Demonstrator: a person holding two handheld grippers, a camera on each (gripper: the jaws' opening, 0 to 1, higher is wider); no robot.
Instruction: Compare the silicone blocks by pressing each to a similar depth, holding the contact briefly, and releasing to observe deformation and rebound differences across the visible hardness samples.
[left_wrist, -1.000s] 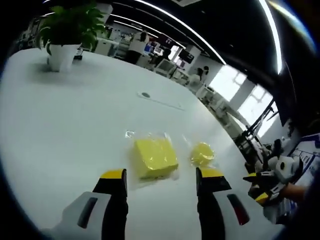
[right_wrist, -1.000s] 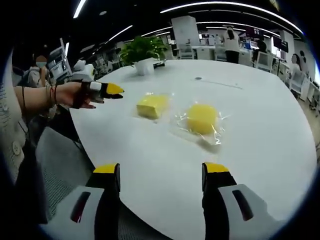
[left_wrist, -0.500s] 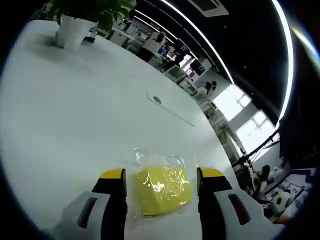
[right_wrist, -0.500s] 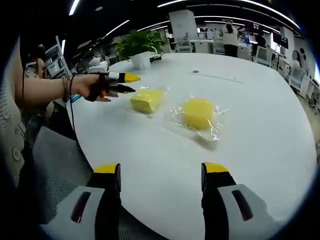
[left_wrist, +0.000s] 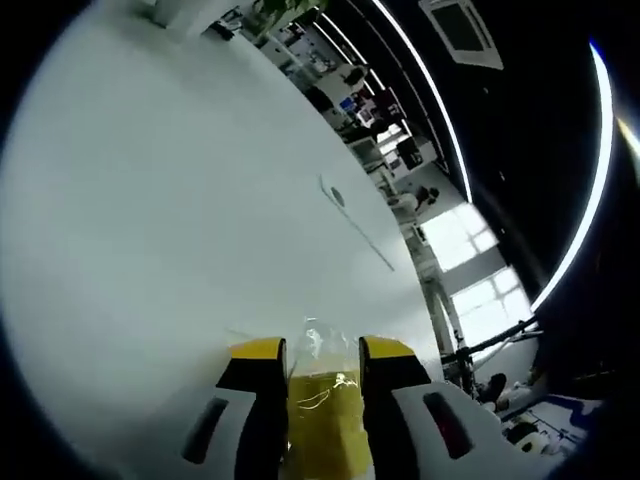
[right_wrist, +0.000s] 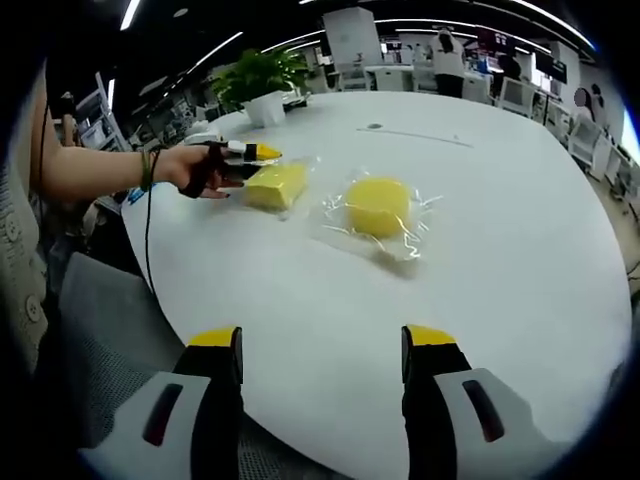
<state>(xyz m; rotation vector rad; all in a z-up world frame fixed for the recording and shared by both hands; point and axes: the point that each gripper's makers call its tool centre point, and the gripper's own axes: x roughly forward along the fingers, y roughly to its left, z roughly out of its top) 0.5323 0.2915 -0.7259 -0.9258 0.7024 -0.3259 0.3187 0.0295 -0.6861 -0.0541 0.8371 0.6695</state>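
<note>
On the white worktop (right_wrist: 520, 260), my left claw (left_wrist: 322, 352) has closed in, squeezing the square block (left_wrist: 325, 420); first press begun. Right claw (right_wrist: 322, 345) gapes, round block (right_wrist: 377, 206) waiting.

White table (right_wrist: 520, 260) lies bare ahead of the right gripper (right_wrist: 320, 345) — open passage from its spread jaws toward 12 o'clock. Further on, a round block (right_wrist: 377, 206) in film blocks 12 to 1 o'clock. At 11 o'clock, a square block (right_wrist: 276, 184) with the left gripper (right_wrist: 258, 160) against it. A plant (right_wrist: 256, 82) stands beyond — far edge.
</note>
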